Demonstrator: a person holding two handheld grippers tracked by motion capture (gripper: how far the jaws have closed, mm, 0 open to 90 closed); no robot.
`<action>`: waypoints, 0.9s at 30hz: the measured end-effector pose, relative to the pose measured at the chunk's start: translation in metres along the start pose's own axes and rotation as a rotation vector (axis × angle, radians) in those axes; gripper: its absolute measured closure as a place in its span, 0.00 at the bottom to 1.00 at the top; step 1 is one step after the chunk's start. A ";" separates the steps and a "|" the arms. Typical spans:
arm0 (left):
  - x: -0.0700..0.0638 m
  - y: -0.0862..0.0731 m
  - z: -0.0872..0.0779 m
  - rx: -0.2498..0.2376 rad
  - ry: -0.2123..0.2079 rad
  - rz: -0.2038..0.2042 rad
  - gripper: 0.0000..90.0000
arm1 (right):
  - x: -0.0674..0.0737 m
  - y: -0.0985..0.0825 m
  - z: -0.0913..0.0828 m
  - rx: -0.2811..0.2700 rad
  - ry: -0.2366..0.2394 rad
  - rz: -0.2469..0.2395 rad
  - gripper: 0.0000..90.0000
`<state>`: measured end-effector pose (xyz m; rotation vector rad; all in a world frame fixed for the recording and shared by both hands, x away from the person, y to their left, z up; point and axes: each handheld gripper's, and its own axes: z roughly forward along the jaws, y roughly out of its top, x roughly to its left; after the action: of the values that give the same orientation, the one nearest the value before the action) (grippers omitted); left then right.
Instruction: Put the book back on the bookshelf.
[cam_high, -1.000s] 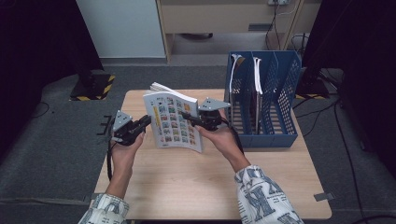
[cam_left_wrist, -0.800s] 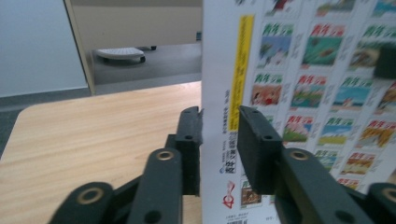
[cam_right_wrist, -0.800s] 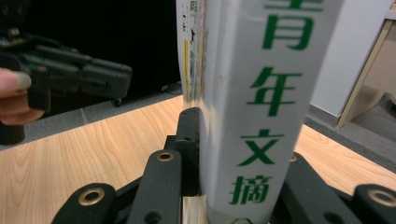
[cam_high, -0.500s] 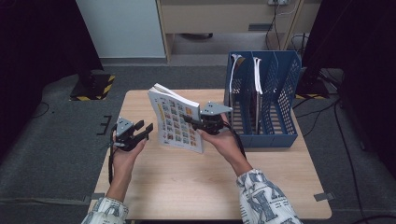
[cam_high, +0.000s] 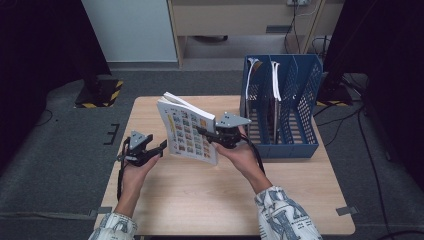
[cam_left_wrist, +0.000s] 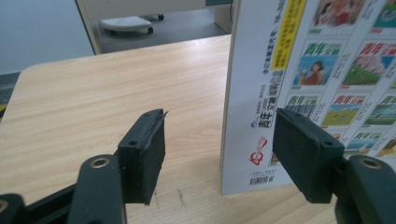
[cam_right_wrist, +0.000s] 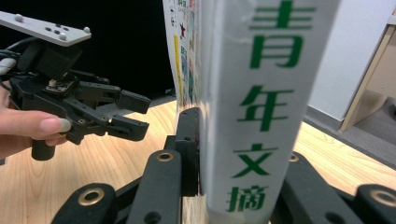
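White-spined and thick, the magazine (cam_high: 187, 131) stands tilted above the wooden table (cam_high: 210, 195), its spine clamped between the jaws of the right gripper (cam_high: 212, 136); in the right gripper view the spine (cam_right_wrist: 254, 107) with its green characters fills the gap between the two black jaws, which press on it from either side; the grip looks firm. A second ago the left gripper (cam_high: 152, 150) was closed on the magazine's opposite edge; half a second ago it had already parted from it; its jaws have just been opening, and they now stand released, apart from the cover. In the left gripper view the back cover (cam_left_wrist: 322, 70) rises ahead of the jaws and toward the right-hand one, its lower corner just beyond the pads, touched by neither; nothing lies between them but bare table. The left hand has also sunk lower and drawn back from the book since then. That hand-over leaves the whole weight on the right gripper alone; judged from the blue file rack (cam_high: 305, 115) just beyond the right jaws, with papers (cam_high: 274, 80) already in its slots, the likely next step is to carry the magazine across and slide it spine-down into a free compartment; held by one edge, it may sag or twist.
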<state>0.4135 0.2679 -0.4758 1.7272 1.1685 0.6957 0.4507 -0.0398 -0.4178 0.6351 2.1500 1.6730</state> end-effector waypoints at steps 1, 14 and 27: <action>0.001 -0.001 0.000 0.003 0.002 -0.001 0.38 | 0.001 0.000 -0.001 0.003 0.001 -0.002 0.81; 0.001 -0.006 -0.001 0.023 -0.002 -0.004 0.35 | 0.008 -0.004 -0.006 -0.026 0.006 0.004 0.80; 0.002 -0.007 0.000 0.022 -0.006 -0.014 0.34 | 0.006 -0.004 -0.008 -0.041 0.010 0.013 0.77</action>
<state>0.4107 0.2705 -0.4824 1.7370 1.1872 0.6709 0.4410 -0.0432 -0.4193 0.6319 2.1166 1.7263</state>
